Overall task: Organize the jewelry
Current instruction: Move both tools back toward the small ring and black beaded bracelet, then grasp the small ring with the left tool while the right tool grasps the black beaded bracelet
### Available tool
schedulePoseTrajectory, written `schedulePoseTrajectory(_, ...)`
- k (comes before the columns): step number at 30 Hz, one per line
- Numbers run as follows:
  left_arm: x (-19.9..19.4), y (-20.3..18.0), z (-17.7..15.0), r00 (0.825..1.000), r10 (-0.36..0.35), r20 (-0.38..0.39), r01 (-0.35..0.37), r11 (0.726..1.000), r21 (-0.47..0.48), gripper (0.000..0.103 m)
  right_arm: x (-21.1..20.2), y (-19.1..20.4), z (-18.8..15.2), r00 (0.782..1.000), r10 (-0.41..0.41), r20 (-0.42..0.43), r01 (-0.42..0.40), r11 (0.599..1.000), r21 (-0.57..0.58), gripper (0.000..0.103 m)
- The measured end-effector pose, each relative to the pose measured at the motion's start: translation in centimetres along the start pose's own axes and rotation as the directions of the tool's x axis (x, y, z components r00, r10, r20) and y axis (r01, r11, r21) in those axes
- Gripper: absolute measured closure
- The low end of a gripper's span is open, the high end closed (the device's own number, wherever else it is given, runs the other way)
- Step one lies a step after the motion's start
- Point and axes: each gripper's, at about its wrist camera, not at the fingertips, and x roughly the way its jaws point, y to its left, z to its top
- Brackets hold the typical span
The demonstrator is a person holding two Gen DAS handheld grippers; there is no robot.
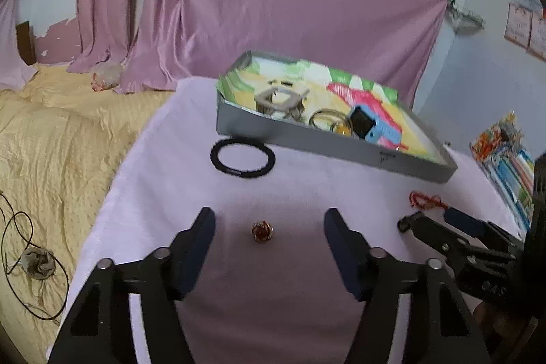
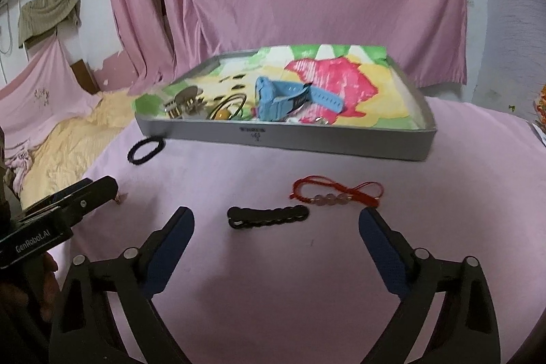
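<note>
Flanking tray [image 1: 307, 145]: black bracelet [image 1: 242, 158], red cord [image 1: 426, 201].

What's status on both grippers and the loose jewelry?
Left gripper open, ring between its jaws, untouched. Right gripper open over black hair clip. Red cord bracelet and black band outside the tray. Nothing blocking.

Bare cloth [image 1: 170, 159] lies between the left gripper [image 1: 269, 224] and the ring [image 1: 262, 231] set between its spread jaws. Ahead of both grippers the tray [image 2: 307, 139] wall blocks the way. The right gripper [image 2: 276, 220] has only the clip [image 2: 268, 217] between its jaws, with the red bracelet [image 2: 336, 193] just beyond.
</note>
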Motion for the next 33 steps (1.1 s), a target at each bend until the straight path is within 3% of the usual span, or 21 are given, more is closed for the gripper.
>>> schedulePoseTrajectory(4,0.7,-0.1,0.0,0.999,0.001,-0.046,0.0,1.0,0.007,0.055,1.2,0.4,0.0,0.998,0.015,-0.061,-0.014,1.0,0.01,0.033)
schedulePoseTrajectory(13,1.1,-0.3,0.1,0.998,0.019,-0.054,-0.017,0.999,0.029,0.07,2.2,1.5,0.4,0.995,0.023,-0.1,-0.024,1.0,-0.001,0.037)
schedulePoseTrajectory(20,1.0,-0.4,0.1,0.998,0.015,-0.056,-0.013,0.999,0.031,0.084,2.1,2.5,0.5,0.994,0.038,-0.103,-0.042,0.998,-0.041,0.058)
schedulePoseTrajectory(26,0.9,-0.7,-0.1,0.998,0.001,-0.065,0.003,0.998,0.055,0.089,1.6,3.0,0.0,0.995,0.042,-0.094,-0.05,0.995,-0.085,0.061)
schedulePoseTrajectory(33,0.7,-1.1,-0.4,0.998,-0.01,-0.066,0.014,0.998,0.068,0.091,0.9,2.6,-0.3,0.995,0.045,-0.088,-0.052,0.995,-0.085,0.078)
